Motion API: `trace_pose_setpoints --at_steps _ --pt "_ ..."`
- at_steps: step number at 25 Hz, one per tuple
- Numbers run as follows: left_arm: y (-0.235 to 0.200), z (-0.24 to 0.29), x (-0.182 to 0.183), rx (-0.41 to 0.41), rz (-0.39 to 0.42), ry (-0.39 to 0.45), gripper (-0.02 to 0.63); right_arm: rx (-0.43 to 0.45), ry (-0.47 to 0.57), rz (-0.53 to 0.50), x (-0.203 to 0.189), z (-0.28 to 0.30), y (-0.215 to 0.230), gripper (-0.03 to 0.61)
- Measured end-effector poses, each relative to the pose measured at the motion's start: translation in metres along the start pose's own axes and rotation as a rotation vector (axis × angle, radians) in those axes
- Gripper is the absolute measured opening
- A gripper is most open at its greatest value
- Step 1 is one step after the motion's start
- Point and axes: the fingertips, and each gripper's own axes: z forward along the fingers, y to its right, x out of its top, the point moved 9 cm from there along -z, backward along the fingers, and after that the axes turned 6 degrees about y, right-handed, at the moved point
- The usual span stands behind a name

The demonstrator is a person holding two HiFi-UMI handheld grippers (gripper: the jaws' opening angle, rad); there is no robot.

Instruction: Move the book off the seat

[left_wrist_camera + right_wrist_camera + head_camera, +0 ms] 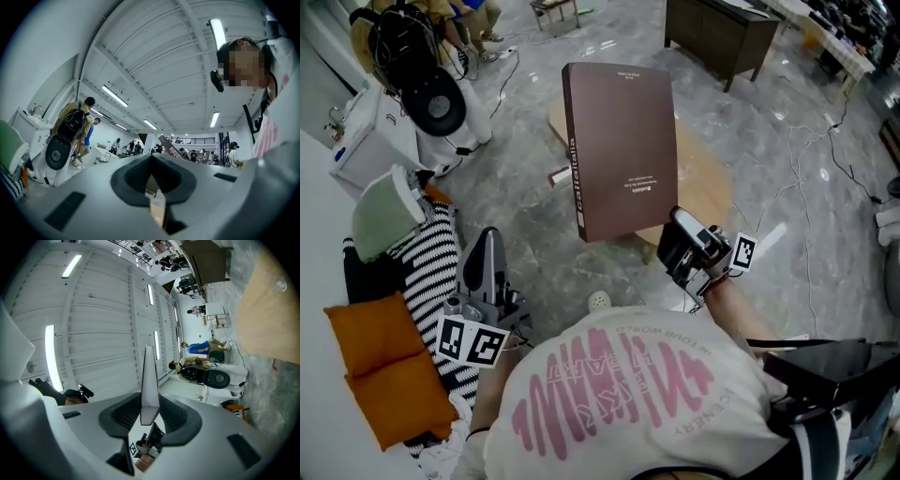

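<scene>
**Flat brown book (621,150) held upright, clear of the seat, above a round wooden table (708,187).**
The right gripper (673,228) clamps the book's lower edge, and the book hides much of the table top. The left gripper (490,234), jaws closed on nothing, hangs beside a black-and-white striped cushion (431,272) and orange cushions (380,366). The white seat (317,394) is cut off at the left.

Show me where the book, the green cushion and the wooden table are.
book (623,141): head view, middle of its brown cover.
green cushion (384,214): head view, its upper face.
wooden table (705,183): head view, bare top right of the book.
</scene>
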Motion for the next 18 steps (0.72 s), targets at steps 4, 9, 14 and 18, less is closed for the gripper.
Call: trace_pose_setpoints --at_steps 4,9,14,18 --pt "-0.025 0.031 -0.004 -0.058 -0.013 -0.009 0.008 -0.015 0.056 -0.025 0.000 -0.002 0.017 0.141" --pt "-0.054 0.061 -0.018 -0.127 -0.035 -0.048 0.008 -0.032 0.120 -0.058 0.001 -0.001 0.039 0.141" --pt "-0.079 0.086 -0.033 -0.190 -0.069 -0.086 0.008 -0.048 0.185 -0.090 -0.002 0.001 0.056 0.140" --pt "-0.093 0.100 -0.045 -0.227 -0.100 -0.098 0.008 -0.074 0.219 -0.106 -0.009 0.001 0.066 0.140"
